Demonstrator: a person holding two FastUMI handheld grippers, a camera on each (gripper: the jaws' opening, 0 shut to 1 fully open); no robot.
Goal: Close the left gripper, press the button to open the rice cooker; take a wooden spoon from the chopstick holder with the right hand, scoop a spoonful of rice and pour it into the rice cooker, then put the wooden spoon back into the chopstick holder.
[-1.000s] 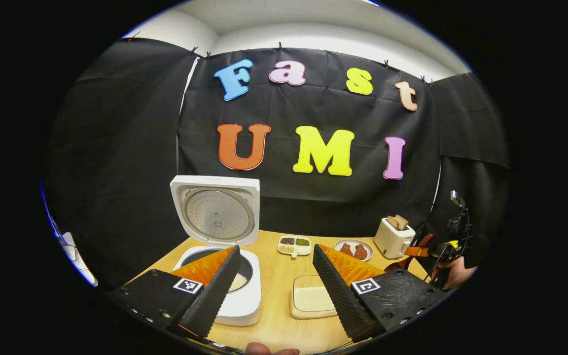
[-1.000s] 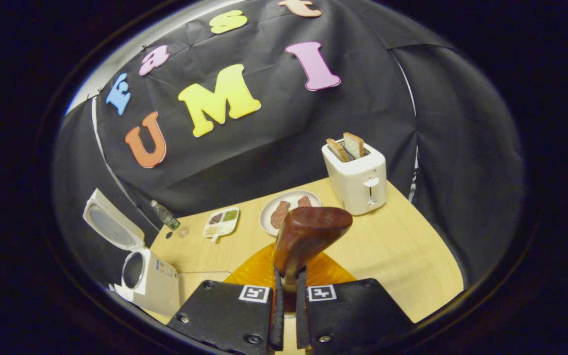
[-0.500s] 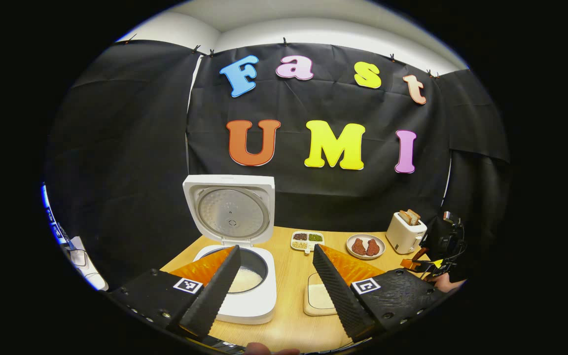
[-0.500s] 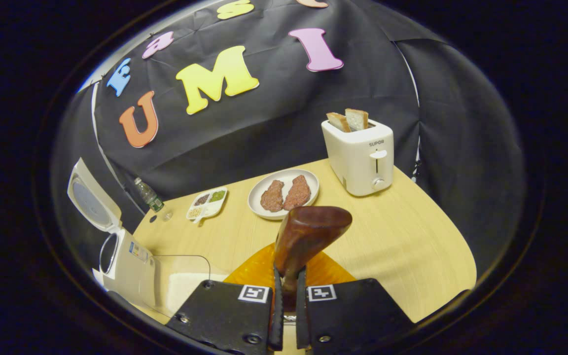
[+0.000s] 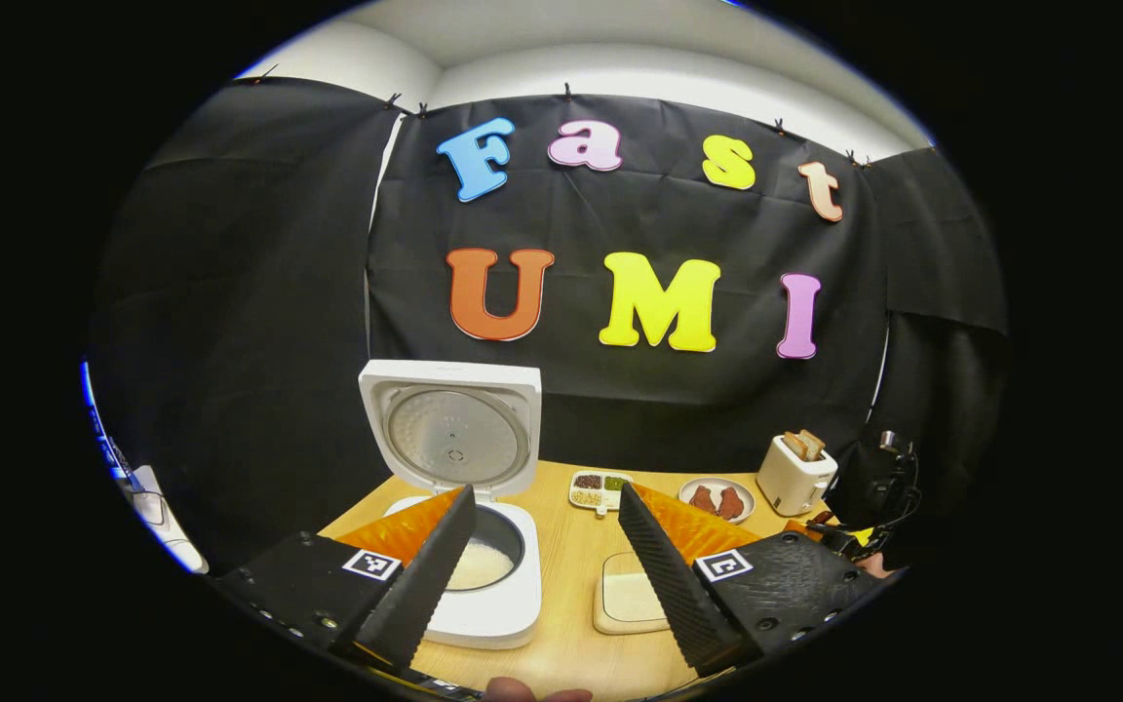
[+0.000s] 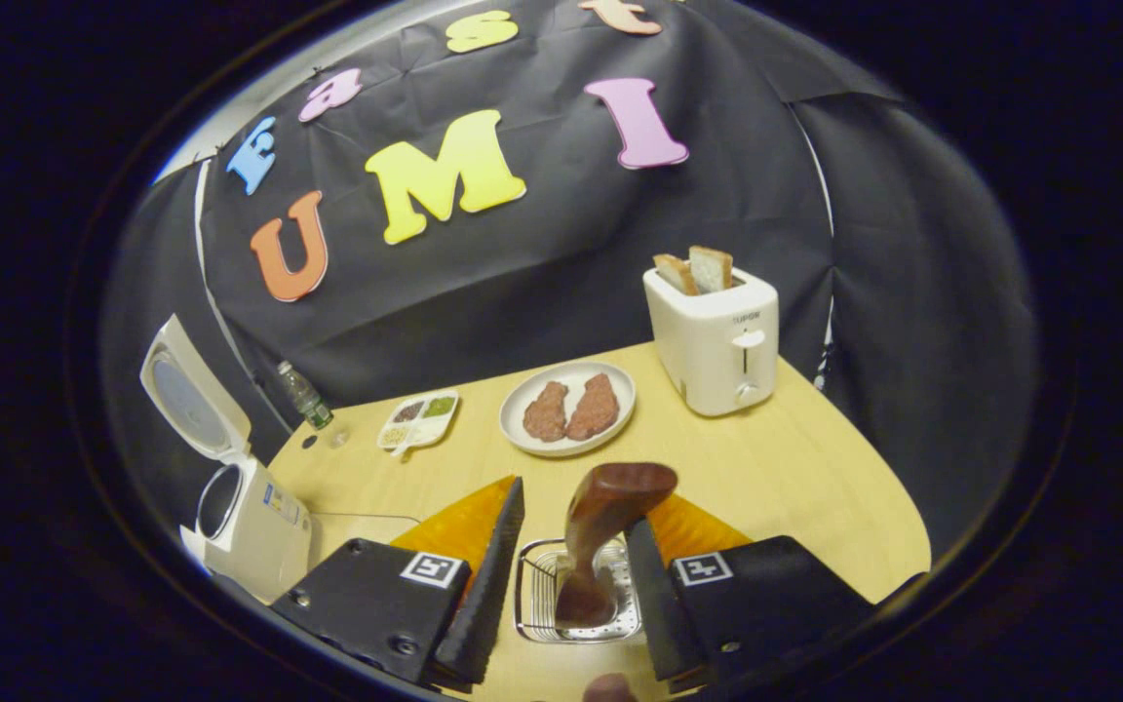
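From the right gripper view I am seeing my right gripper (image 6: 566, 556) standing open, with its two fingers spread apart above the chopstick holder (image 6: 576, 595), a metal wire basket on the tabletop (image 6: 815, 487). The wooden spoon (image 6: 605, 522) is standing inside this holder, leaning with its bowl end up between the fingers; the right finger is lying just beside it, but I cannot tell if it is touching. Farther on the tabletop a plate (image 6: 569, 409) with two brown pieces is sitting, a white toaster (image 6: 713, 341) with bread slices is standing to its right, and a small divided dish (image 6: 418, 421) is lying to its left. From the left gripper view my left gripper (image 5: 547, 546) is also hanging open and holding nothing, its fingers wide apart. Beyond them the rice cooker (image 5: 479, 575) is standing with its lid (image 5: 451, 429) raised upright, and white rice is showing in the inner pot. Just to the right of the cooker a shallow tray of rice (image 5: 628, 603) is lying on the tabletop.
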